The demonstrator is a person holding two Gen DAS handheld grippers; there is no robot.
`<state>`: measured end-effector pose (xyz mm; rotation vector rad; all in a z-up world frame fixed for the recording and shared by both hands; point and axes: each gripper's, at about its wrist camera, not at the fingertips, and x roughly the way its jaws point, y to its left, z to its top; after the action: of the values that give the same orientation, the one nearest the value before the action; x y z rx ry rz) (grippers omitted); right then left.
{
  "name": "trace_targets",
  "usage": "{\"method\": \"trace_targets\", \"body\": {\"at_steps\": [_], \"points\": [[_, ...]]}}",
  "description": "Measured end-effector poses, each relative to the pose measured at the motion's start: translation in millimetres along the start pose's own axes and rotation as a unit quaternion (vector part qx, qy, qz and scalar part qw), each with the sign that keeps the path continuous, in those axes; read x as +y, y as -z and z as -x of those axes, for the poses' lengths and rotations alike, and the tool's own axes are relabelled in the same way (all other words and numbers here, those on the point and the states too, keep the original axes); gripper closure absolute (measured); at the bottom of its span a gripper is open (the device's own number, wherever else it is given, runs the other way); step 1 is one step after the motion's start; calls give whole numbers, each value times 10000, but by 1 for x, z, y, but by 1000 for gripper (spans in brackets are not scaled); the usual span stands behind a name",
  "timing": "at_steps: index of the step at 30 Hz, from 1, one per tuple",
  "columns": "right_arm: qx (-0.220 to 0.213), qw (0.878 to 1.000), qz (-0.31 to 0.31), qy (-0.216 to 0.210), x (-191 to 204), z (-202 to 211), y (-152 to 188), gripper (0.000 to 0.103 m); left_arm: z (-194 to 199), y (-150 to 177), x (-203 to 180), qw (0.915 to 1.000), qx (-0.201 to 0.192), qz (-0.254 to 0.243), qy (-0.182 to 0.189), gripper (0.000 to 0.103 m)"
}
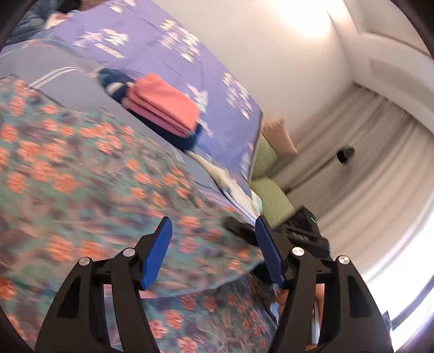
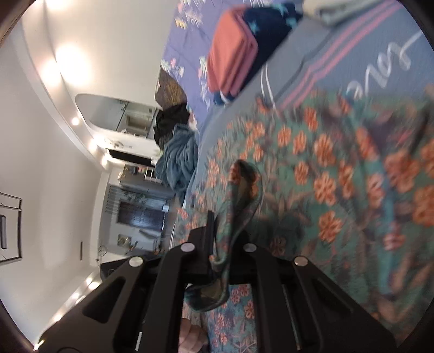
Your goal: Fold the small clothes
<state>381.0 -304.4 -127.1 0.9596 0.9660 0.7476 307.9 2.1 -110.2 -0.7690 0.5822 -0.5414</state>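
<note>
Floral garment point(image 1: 81, 168), teal with orange flowers, lay spread on bed point(image 1: 152, 38), over grey garment with pink stripes point(image 2: 339, 57). Left gripper point(image 1: 214, 225) stood wide, blue pads point(image 1: 156, 252) apart, nothing pinched, floral garment just beneath. Right gripper point(image 2: 219, 225) was clamped tight on folded edge of floral garment, cloth looping up between black fingers. Beyond floral garment, folded coral-pink cloth point(image 1: 162, 106) sat atop folded navy piece point(image 2: 271, 19). Crumpled blue blanket point(image 2: 179, 160) lay at bed edge, beside floral garment.
</note>
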Motion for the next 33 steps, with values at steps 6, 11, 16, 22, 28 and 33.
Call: {"method": "trace_targets", "body": {"at_steps": [6,11,16,22,28,33], "points": [[-729,9960,58,506,-5,24,-6,98,25,-15,8,9973,-610,8,-403,39],[-733,9944,-50,754,-17,30,-8,98,54,-31,18,9890,-1148,2,-936,37],[-751,9890,147,1266,-14,28,-4,96,83,-48,55,9769,-1448,576,-1464,35],[-778,9826,342,1649,-7,23,-2,96,125,-68,97,9469,-1792,1085,-2440,35],[-857,9783,365,1851,-8,22,-2,96,120,-68,98,9531,-1579,980,-2390,35],[-916,9707,549,2151,-3,23,1,97,109,-65,89,9575,-1359,714,-2441,35]]}}
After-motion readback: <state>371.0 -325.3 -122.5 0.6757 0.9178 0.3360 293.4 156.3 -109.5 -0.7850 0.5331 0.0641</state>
